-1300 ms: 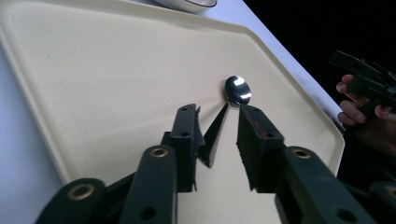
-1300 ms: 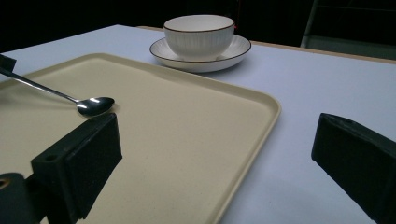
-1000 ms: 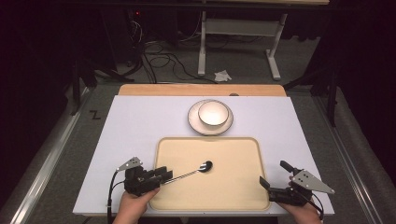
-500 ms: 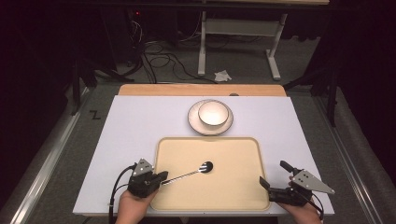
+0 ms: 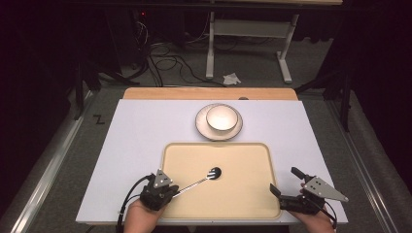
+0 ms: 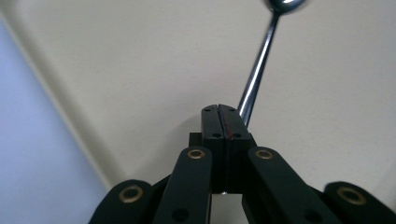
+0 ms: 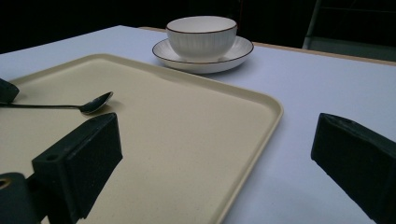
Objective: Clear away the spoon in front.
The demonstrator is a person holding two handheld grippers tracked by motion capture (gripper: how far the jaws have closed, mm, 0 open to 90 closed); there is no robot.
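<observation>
A metal spoon (image 5: 198,181) lies on the beige tray (image 5: 218,144), bowl toward the tray's middle. My left gripper (image 5: 173,191) is at the handle's near end, low over the tray's front left corner. In the left gripper view its jaws (image 6: 219,110) have just closed and stand shut, pads flush, and the spoon handle (image 6: 259,65) runs out from behind the right pad. I cannot tell if the handle is clamped. My right gripper (image 5: 284,179) stands open at the tray's right edge; in its own view the gripper (image 7: 217,135) holds nothing.
A white bowl (image 5: 222,118) sits on a saucer (image 5: 200,124) behind the tray, on the white tabletop (image 5: 145,136). In the right gripper view the bowl (image 7: 201,35) stands beyond the tray rim (image 7: 275,112). Cables and a desk frame lie on the floor behind the table.
My left gripper has moved right to the spoon's handle end and its jaws have closed. The spoon lies where it did. The right gripper has not moved.
</observation>
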